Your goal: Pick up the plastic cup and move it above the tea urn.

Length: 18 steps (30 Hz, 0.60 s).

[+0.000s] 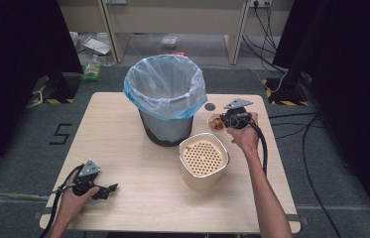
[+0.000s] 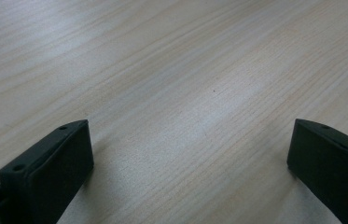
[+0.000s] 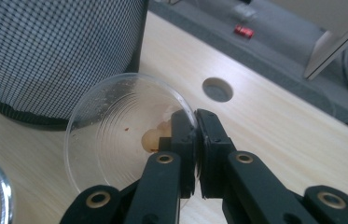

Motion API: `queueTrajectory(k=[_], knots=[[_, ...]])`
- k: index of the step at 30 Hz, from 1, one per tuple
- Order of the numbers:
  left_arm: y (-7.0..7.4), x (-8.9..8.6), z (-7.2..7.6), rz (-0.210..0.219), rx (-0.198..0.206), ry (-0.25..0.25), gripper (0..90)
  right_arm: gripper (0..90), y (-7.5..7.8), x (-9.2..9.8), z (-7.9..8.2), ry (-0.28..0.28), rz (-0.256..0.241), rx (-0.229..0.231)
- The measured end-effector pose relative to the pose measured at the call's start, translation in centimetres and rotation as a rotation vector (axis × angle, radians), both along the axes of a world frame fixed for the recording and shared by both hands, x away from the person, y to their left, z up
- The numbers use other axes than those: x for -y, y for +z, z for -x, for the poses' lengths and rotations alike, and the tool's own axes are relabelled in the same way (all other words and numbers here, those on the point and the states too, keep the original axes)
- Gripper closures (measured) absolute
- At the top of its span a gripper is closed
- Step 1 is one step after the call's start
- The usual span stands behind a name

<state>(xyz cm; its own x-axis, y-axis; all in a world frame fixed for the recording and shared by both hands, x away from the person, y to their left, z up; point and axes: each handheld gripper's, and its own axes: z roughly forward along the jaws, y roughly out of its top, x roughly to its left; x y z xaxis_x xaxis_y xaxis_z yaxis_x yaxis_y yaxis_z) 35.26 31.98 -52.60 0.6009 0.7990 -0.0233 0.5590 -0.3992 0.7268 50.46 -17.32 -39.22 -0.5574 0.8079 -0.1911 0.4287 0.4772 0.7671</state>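
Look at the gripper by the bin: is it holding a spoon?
No, the right gripper is pinching the rim of a clear plastic cup with some small round bits inside.

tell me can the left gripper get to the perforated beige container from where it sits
Probably yes. The left gripper rests open on the table near its front left corner, and bare wood lies between it and the beige container; the bin stands farther back.

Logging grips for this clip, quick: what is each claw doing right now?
Left claw: open, holding nothing, over the bare table.
Right claw: shut on the rim of the clear cup.
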Motion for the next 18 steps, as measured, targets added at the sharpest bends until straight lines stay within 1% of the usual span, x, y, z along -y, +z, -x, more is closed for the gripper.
queueTrajectory(k=[1, 2, 6, 8, 9, 11, 12, 13, 16, 18], knots=[[0.0, 0.0, 0.0, 0.0, 0.0, 0.0, 0.0, 86.9, 0.0, 0.0, 0.0, 0.0, 0.0, 0.0], [0.0, 0.0, 0.0, 0.0, 0.0, 0.0, 0.0, 86.9, 0.6, 0.3, 0.5, -0.003, 0.01, 0.026], [0.0, 0.0, 0.0, 0.0, 0.0, 0.0, 0.0, 86.9, 1.7, 0.7, 1.2, -0.008, 0.01, 0.074], [0.0, 0.0, 0.0, 0.0, 0.0, 0.0, 0.0, 87.0, 2.2, 0.9, 1.6, -0.011, 0.027, 0.11], [0.0, 0.0, 0.0, 0.0, 0.0, 0.0, 0.0, 86.9, 2.5, 0.9, 1.8, -0.011, 0.026, 0.126], [0.0, 0.0, 0.0, 0.0, 0.0, 0.0, 0.0, 86.9, 2.9, 1.0, 2.3, -0.008, 0.028, 0.153], [0.0, 0.0, 0.0, 0.0, 0.0, 0.0, 0.0, 86.9, 2.9, 1.0, 2.3, -0.008, 0.028, 0.153], [0.0, 0.0, 0.0, 0.0, 0.0, 0.0, 0.0, 86.9, 3.3, 1.0, 2.7, -0.003, 0.035, 0.181], [0.0, 0.0, 0.0, 0.0, 0.0, 0.0, 0.0, 86.9, 3.7, 1.1, 3.3, 0.007, 0.031, 0.201], [0.0, 0.0, 0.0, 0.0, 0.0, 0.0, 0.0, 86.9, 3.9, 1.1, 3.6, 0.013, 0.037, 0.212]])
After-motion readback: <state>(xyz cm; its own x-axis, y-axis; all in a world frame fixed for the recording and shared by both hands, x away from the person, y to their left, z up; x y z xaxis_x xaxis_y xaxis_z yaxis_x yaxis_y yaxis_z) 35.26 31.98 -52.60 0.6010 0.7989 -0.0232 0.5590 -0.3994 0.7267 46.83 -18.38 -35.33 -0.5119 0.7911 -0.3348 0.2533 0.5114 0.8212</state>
